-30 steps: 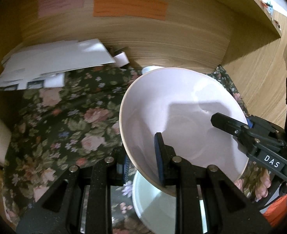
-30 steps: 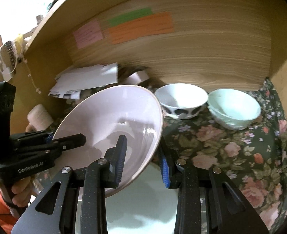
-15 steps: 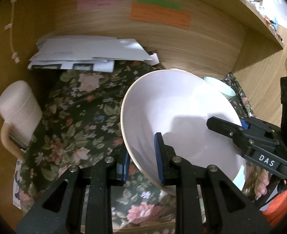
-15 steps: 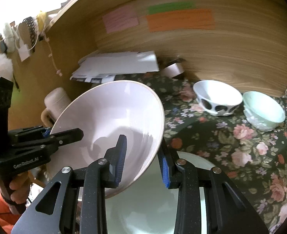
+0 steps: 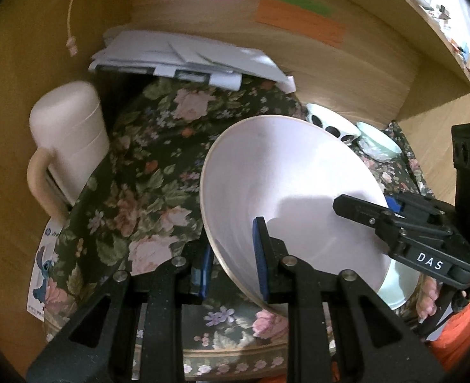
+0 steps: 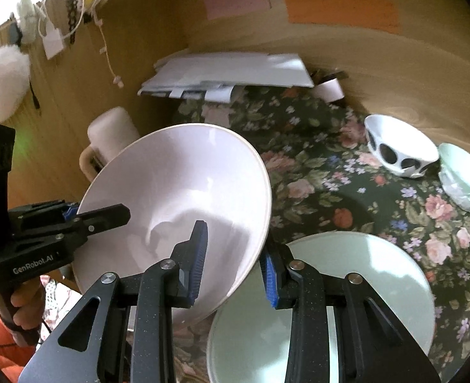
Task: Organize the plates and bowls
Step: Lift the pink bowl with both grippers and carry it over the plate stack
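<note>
Wooden walls close round a table (image 6: 346, 166) spread with a dark flowered cloth, and coloured paper strips are stuck on the back panel.

Both tools are on the same thing. The left gripper (image 5: 233, 260) pinches the near rim of the big pale pink bowl (image 5: 286, 191), one pad inside and one outside the wall. The right gripper (image 6: 235, 263) pinches the opposite rim the same way. I take the two-sided hold as the reason the bowl can hang tilted, clear of the cloth; it looks too wide and deep to be steadied from one edge alone.

Taking the pink bowl as the landmark: just to its right and partly under it lies a pale green plate (image 6: 356, 274), flat on the cloth. Its open face looks like the likeliest landing spot, though that is only my guess. Far off to the bowl's right, against the back wall, sit a white bowl with dark spots (image 6: 401, 150) and, touching it or nearly so, a small mint bowl (image 6: 461, 178). To the bowl's left stands a cream mug (image 5: 65, 140), upside down. Behind the bowl a heap of white papers (image 6: 231, 73) lies against the wall, with a roll of tape (image 6: 329, 91) at its right end.

By count: three bowls, one plate, one mug, one paper heap, one tape roll, two grippers.
</note>
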